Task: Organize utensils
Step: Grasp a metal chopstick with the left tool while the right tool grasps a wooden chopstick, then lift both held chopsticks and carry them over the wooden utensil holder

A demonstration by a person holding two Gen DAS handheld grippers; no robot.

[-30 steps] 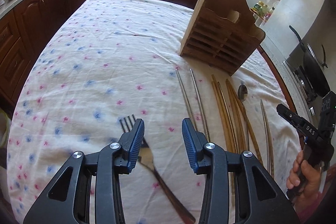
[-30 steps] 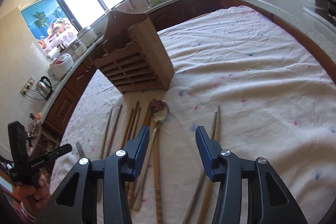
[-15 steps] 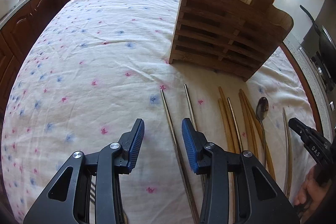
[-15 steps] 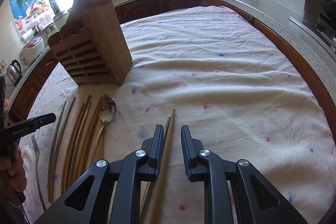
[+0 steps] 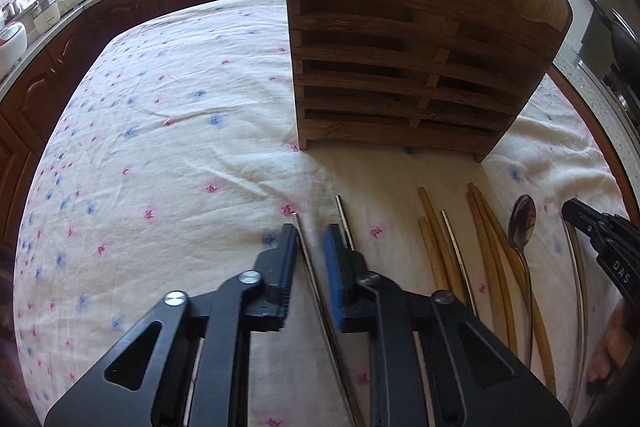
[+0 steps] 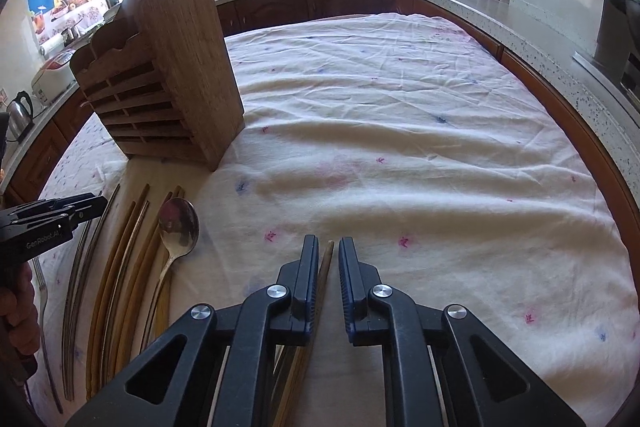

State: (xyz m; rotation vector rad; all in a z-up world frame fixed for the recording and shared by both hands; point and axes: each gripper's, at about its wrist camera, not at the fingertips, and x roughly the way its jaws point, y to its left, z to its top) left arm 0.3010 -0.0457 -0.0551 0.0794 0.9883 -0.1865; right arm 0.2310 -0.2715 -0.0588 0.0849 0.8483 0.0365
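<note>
Change: both grippers are coming down and in on the row of sticks near the table's front edge; both sets of jaws have just been closing, each with a chopstick between them. The left one is no longer over the fork and is now further along the row, toward the rack.
Left gripper: pads are drawing in around a metal chopstick; a thin gap is showing on either side in its own view, so a firm pinch is likely but I cannot confirm it.
Right gripper: jaws are nearly pressed together around a wooden chopstick, with a second stick running under the fingers; contact looks likely on the left pad.
Second metal chopstick: lying just beside the left gripper's right pad, not in the jaws.
Middle of row: wooden chopsticks and a spoon are lying side by side between the two grippers.
Fork: lying at the left end of the row, untouched.
Rack: wooden slotted holder is standing upright just past the stick tips, toward the table's middle; slots are looking empty.
Tablecloth: flowered cloth is covering the whole table.
Meaning: grasp step is finishing on both sides; I judge lifting and dropping into the rack is coming next. Nothing is stowed yet.
</note>
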